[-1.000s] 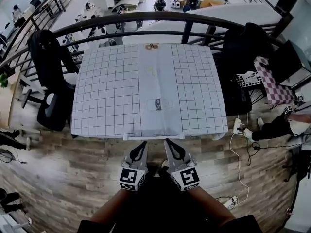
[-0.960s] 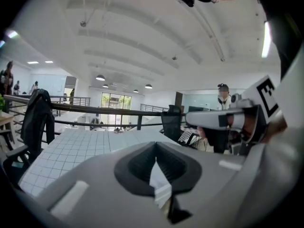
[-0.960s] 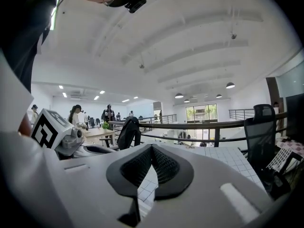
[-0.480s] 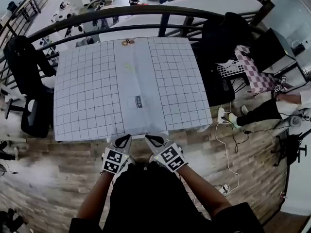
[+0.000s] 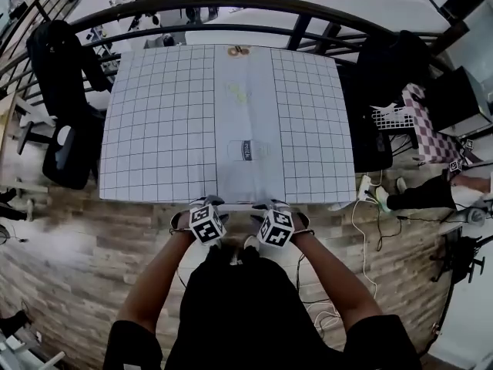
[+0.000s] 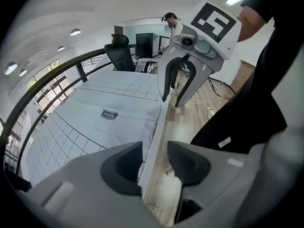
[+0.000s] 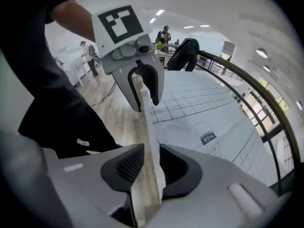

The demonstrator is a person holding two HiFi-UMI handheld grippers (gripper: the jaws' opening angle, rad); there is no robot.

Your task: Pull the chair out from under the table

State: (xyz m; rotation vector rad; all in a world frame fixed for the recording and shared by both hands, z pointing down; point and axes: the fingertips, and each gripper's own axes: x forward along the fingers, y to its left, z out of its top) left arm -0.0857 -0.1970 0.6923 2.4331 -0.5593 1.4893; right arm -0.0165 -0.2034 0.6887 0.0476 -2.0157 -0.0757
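At the left edge of the table [image 5: 104, 183] a black office chair [image 5: 68, 156] stands close, with a dark jacket [image 5: 62, 60] over its back, so the room on that side is narrow. The table carries a smooth white cloth [image 5: 158, 122] with a thin square grid. Its plain middle strip has a printed milk bottle [image 5: 246, 149].

The chair [image 5: 235, 205] you must pull is pushed in at the middle of the near edge. Only its thin, flat white top rail shows.

Your left gripper [image 5: 205, 203] stands over this rail. Its jaws have just been opening and are wide, with one pad well clear of the rail. Your right gripper [image 5: 271, 205], just beside it, has also been opening. Its jaws are narrower and the rail is between them, not pressed.

The wooden plank floor [image 5: 77, 245] runs along the near edge. A power strip [image 5: 363, 185] lies near the near right corner, and a second black chair [image 5: 381, 99] stands at the right edge.
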